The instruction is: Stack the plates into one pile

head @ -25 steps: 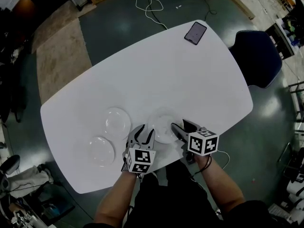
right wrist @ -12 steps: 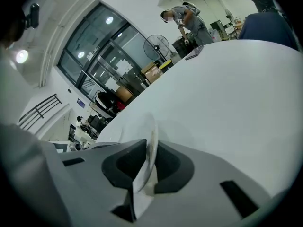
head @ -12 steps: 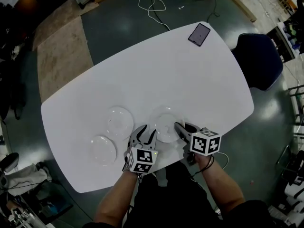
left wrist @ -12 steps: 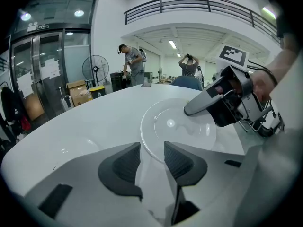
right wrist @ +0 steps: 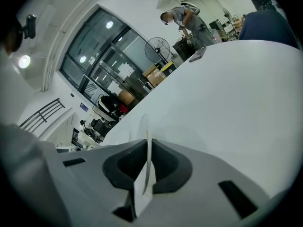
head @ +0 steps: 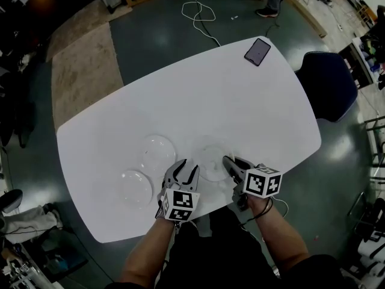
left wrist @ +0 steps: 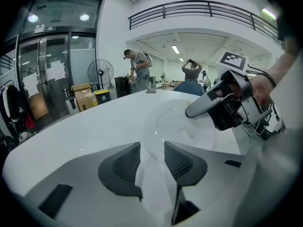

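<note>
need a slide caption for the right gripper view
The right claw closing on the rim of a clear plate, seen edge-on, with the white table beyond.

Lab hall, mezzanine railing (left wrist: 199,9), floor cables (head: 198,8) (standing fan (left wrist: 100,73))

What looks like a phone (head: 258,52) lies on the white table (head: 240,107).

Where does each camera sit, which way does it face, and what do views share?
Head view: on the person's head, looking down at the table; shows both forearms, left gripper, right gripper.
Left gripper view: rides that gripper, looks past its open fingers across the plate toward the right gripper.
Right gripper view: rides that gripper, looks along its fingers, closing on the plate's rim.
Shared: all show that plate.
</note>
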Demonstrator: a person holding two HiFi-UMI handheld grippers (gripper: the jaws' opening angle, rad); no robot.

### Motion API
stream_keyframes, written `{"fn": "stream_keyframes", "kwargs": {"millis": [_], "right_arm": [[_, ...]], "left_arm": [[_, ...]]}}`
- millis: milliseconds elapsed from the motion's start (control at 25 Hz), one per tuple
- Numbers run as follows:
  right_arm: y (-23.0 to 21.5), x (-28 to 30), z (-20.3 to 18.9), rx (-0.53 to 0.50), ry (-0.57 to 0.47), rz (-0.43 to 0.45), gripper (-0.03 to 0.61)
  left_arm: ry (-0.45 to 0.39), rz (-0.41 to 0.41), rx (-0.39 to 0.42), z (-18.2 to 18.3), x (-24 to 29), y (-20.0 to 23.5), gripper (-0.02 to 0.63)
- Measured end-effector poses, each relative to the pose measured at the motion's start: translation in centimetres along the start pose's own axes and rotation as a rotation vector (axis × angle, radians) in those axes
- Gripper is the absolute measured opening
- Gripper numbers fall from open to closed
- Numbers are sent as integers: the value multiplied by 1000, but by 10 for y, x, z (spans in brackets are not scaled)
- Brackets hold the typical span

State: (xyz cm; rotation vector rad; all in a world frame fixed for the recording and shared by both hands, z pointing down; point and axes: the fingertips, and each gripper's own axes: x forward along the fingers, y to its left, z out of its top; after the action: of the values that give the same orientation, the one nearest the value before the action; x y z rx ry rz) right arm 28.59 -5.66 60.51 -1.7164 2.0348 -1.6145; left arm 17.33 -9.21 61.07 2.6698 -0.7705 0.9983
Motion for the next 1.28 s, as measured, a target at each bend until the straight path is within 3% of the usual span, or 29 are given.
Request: {"fn": "stream_keyframes", "kwargs": {"millis": [640, 1000, 1280], "right_arm": [[52, 1, 4, -64, -42, 3, 35], [93, 8, 7, -107, -57, 42, 35], [137, 29, 3, -160, -44, 95, 35]], "left_arm": [[-62, 104, -25, -3, -65, 41, 90], [-104, 201, -46, -9, -115, 68, 27], [-123, 279, -110, -28, -162, 98, 17]]}}
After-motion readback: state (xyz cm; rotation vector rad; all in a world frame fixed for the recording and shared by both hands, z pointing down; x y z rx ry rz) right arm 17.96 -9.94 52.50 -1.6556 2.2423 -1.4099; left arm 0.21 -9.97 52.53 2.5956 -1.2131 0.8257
